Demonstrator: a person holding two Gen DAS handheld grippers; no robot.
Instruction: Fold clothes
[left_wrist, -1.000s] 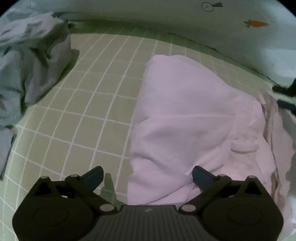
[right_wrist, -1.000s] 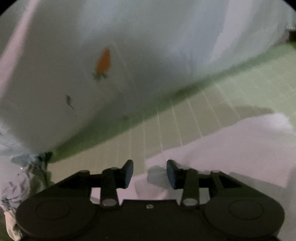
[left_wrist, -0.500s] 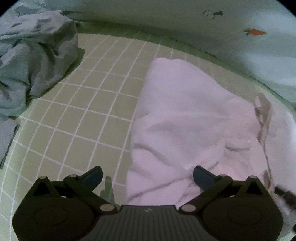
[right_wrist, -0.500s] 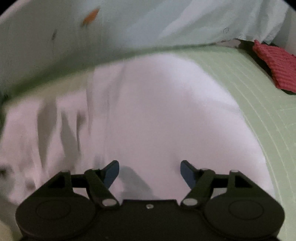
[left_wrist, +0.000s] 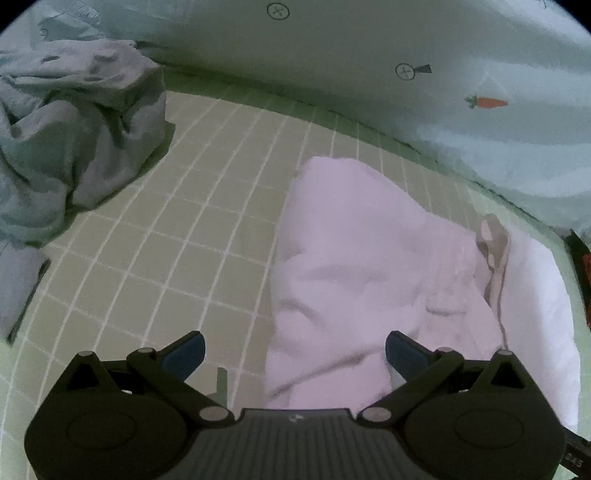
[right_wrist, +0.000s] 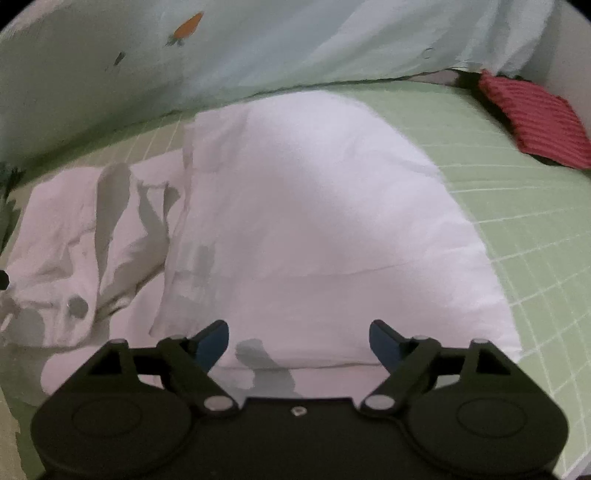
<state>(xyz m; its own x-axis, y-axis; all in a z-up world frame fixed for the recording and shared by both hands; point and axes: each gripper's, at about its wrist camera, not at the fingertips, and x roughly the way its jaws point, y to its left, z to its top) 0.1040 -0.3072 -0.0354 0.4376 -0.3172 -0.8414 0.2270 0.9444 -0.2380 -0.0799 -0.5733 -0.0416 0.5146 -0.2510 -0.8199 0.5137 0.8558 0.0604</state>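
A pale pink-white garment (left_wrist: 369, 266) lies on the green checked sheet (left_wrist: 184, 229). In the right wrist view it (right_wrist: 314, 221) is spread wide, with a smooth folded part on the right and a rumpled part on the left. My left gripper (left_wrist: 293, 350) is open and empty, low over the garment's near left edge. My right gripper (right_wrist: 299, 341) is open and empty, just above the garment's near edge.
A crumpled grey garment (left_wrist: 66, 140) lies at the left. A pale blue quilt with a carrot print (left_wrist: 443, 92) borders the far side. A red ribbed cloth (right_wrist: 535, 118) lies at the far right on the green sheet (right_wrist: 517, 184).
My right gripper opened and swung from facing the quilt to facing down over the spread garment. My left gripper drew back a little and stayed open.
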